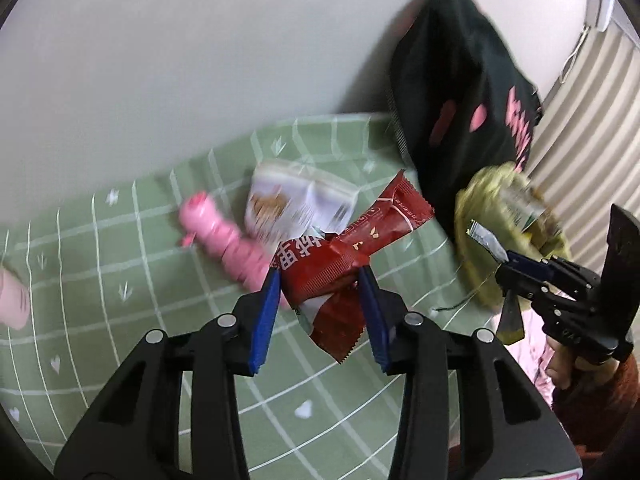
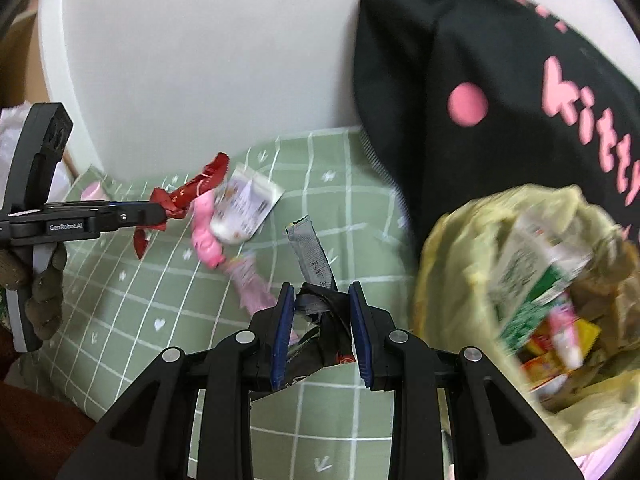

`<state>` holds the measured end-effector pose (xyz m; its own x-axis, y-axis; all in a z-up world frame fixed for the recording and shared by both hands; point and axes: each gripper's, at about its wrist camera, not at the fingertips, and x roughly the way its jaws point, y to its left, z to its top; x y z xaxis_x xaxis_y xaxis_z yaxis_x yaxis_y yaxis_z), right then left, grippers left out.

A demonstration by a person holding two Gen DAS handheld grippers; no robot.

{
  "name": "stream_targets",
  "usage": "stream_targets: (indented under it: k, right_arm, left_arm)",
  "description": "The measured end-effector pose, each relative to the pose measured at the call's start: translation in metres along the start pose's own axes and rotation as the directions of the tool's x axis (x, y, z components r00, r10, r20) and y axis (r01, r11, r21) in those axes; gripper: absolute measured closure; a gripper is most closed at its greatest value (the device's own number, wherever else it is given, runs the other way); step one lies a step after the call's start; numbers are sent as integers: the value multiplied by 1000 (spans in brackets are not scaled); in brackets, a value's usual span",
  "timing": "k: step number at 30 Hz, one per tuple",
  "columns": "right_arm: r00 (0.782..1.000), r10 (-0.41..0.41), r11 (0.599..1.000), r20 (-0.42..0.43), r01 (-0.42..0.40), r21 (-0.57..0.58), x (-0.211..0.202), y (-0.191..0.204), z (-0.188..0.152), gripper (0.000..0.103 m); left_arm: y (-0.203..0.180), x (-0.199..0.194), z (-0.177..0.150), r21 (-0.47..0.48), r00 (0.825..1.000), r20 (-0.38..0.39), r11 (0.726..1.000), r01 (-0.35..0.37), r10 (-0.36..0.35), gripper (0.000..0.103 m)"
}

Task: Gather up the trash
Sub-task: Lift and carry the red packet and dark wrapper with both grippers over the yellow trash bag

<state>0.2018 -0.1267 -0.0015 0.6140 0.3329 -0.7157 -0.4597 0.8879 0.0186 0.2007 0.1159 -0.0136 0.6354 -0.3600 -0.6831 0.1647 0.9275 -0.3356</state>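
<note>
On checked green cloth (image 1: 120, 320): crinkled red foil wrapper (image 1: 340, 264), pink wrapper (image 1: 224, 240).

Pink "kitty" shows on the black bag (image 2: 500, 80); "GenRobot.AI" on the left tongs (image 2: 160, 216)

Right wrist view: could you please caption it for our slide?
Right hand-held gripper clamps a grey-black wrapper beside the yellow trash bag; left hand-held gripper holds a red wrapper.

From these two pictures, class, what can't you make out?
- Red wrapper, left wrist view: its print is blurred and creased.
- White packet, right wrist view: label smeared by motion.
- Yellow bag, right wrist view: cut off at the right edge, contents blurred.
- Grey wrapper: its lower end is hidden between the right claw fingers.
</note>
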Motion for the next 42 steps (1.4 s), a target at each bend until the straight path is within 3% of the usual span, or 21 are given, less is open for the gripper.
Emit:
stream_targets:
  k: [7,13,24,31,38,42]
  right_arm:
    - [989,-107,993,107,101,54,-46,-36,22,76]
    - [955,-229,972,190,214,95,-89,-76,37,76]
    - [902,-371,922,219,329,205,-140,-137,21,76]
    - [908,-369,904,197,302,301,-148,-171,2,76]
    - [925,-352,900,146,291,325,-129,-187,-9,76]
    - [933,-337,898,125,279,339,-121,-194,-14,76]
  left_arm:
    - [-52,-9,46,103,995,81,993,52,-60,65]
    - [-112,-6,75,200,985,120,975,96,-122,65]
    - [-212,25,86,382,969,62,902,200,-241,65]
    - [-251,65,83,393,953,-38,872,292,-302,65]
    - [-271,116,82,348,939,-146,873,343,-311,65]
    - [-282,144,79,360,939,-194,870,337,-284,65]
